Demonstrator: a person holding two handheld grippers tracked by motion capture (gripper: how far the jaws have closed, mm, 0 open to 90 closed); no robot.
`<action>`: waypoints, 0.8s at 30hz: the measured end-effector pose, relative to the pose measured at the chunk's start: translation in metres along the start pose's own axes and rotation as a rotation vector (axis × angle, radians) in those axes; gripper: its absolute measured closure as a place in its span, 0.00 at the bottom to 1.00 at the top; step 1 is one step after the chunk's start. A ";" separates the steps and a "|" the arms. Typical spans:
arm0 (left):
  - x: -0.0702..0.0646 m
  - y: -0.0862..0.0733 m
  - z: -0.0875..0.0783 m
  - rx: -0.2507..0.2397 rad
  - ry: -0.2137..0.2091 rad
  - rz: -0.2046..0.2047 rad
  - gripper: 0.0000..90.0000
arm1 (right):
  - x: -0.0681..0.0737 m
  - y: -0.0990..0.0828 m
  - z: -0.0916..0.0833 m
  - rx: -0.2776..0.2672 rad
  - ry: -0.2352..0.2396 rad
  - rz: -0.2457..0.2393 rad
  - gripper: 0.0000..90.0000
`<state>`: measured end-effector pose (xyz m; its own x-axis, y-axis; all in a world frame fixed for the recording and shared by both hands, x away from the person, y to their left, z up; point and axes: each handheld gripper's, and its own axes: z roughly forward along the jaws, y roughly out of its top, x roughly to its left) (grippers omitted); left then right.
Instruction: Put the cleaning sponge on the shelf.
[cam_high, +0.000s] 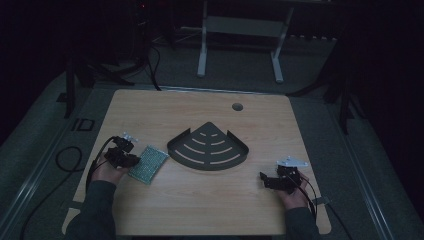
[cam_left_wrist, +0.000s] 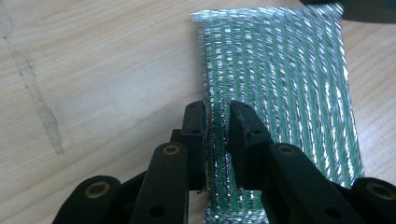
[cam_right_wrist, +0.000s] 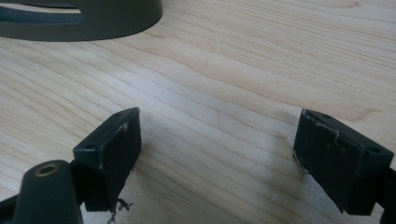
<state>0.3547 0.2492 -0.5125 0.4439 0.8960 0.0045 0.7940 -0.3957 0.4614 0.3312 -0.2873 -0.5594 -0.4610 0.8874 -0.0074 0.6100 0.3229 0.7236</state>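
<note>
While the left gripper (cam_left_wrist: 217, 123) pinches it, the scrub pad (cam_high: 148, 163) lies flat on the table (cam_high: 200, 210), just left of the corner shelf (cam_high: 208, 147).

Item 1: scrub pad. Green w/ silver mesh, rectangular. Near edge sits between the left gripper's 2 jaws; in the left gripper view the pads press on a raised fold of the mesh from both sides. Far end lies close to the shelf's left corner, not touching as far as can be told.

Item 2: left gripper. Left of the shelf, at the pad's left edge, held in the person's left hand (cam_high: 107, 170). Jaws narrowed to a small gap, clamped on the pad's edge. Cable (cam_high: 67, 159) loops off the table's left side.

Item 3: right gripper (cam_right_wrist: 217, 161). Right of the shelf and nearer the person, well apart from it, held in the right hand (cam_high: 295, 196). Jaws spread wide, nothing between them, bare wood below. Grey plate (cam_high: 291, 162) on top.

Item 4: corner shelf. Dark, fan-shaped, 3 curved rows of slots, low rim, at mid-table. Its rounded rim shows at top left of the right gripper view.

Item 5: table. Light wood, round hole (cam_high: 237, 106) beyond the shelf, toward the far edge.
</note>
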 end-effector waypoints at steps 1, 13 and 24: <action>0.001 0.002 0.000 0.000 -0.003 -0.006 0.85 | 0.000 0.000 0.000 0.000 0.000 0.000 0.16; 0.012 0.027 0.007 0.100 -0.071 0.032 0.83 | 0.000 0.000 0.000 0.000 0.000 0.000 0.16; 0.023 0.033 0.016 0.181 -0.124 0.016 0.80 | 0.000 0.000 0.000 0.000 0.000 0.000 0.16</action>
<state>0.3979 0.2531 -0.5112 0.4957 0.8623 -0.1034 0.8431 -0.4492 0.2957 0.3312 -0.2873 -0.5595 -0.4610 0.8873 -0.0076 0.6098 0.3230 0.7238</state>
